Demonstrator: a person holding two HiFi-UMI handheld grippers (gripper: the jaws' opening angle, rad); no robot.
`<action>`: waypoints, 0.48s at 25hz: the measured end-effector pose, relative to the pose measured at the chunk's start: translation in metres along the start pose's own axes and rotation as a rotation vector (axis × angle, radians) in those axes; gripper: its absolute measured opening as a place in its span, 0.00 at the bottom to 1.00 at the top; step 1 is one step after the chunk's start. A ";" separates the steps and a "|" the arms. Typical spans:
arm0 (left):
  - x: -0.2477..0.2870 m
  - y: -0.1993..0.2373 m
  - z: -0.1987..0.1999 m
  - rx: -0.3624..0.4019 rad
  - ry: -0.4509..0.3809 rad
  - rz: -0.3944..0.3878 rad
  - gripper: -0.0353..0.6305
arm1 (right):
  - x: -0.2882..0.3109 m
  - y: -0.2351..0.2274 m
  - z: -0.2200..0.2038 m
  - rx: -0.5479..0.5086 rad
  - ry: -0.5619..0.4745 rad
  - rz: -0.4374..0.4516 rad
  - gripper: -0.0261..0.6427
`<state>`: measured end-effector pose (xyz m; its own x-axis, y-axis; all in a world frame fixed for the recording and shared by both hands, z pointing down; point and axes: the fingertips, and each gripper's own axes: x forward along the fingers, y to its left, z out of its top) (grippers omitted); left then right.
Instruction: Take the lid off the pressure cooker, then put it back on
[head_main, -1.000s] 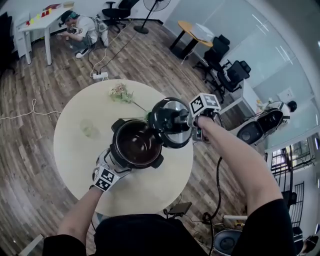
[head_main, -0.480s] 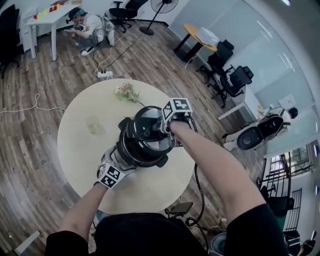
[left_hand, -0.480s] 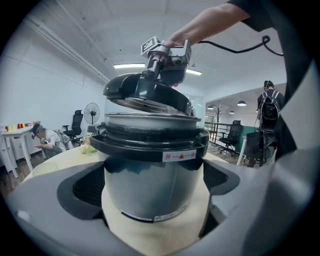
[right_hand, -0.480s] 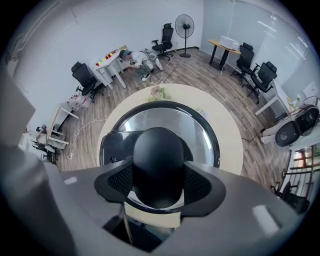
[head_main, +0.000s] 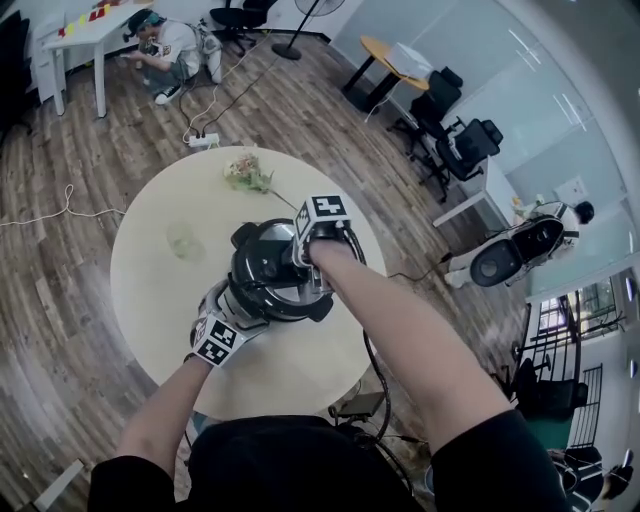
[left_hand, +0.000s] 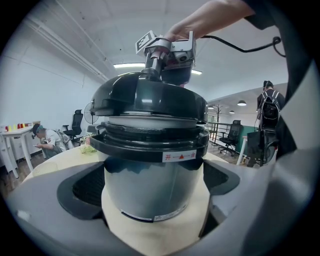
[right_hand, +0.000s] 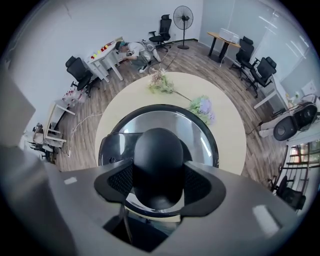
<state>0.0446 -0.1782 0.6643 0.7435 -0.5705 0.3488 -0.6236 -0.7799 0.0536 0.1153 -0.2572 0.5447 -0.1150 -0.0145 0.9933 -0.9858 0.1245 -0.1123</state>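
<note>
A black and steel pressure cooker stands in the middle of the round pale table. Its black domed lid lies over the pot's mouth, a little tilted in the left gripper view. My right gripper points straight down from above and is shut on the lid's black knob. My left gripper reaches in from the near left. Its jaws stand on either side of the cooker's steel body, with the pads against it.
A spray of flowers lies at the table's far edge, with a purple bunch nearer the pot. A clear glass item sits on the table's left. A person crouches on the floor far off, beside office chairs and desks.
My right gripper carried the lid from the right of the open pot leftward and down, so the lid now covers the pot's mouth. The left gripper stayed at the pot's side.
</note>
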 end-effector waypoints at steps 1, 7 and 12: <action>0.001 -0.001 0.000 0.000 0.000 0.000 0.94 | 0.001 0.001 -0.001 -0.002 -0.001 -0.001 0.47; 0.002 -0.001 -0.002 0.004 -0.003 0.002 0.94 | 0.010 0.006 -0.009 -0.001 0.009 -0.056 0.47; 0.003 0.000 -0.002 0.003 -0.002 0.002 0.94 | 0.011 0.007 -0.008 -0.011 0.008 -0.072 0.47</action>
<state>0.0468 -0.1791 0.6677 0.7427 -0.5728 0.3468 -0.6246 -0.7793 0.0505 0.1085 -0.2483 0.5547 -0.0427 -0.0162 0.9990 -0.9901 0.1347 -0.0401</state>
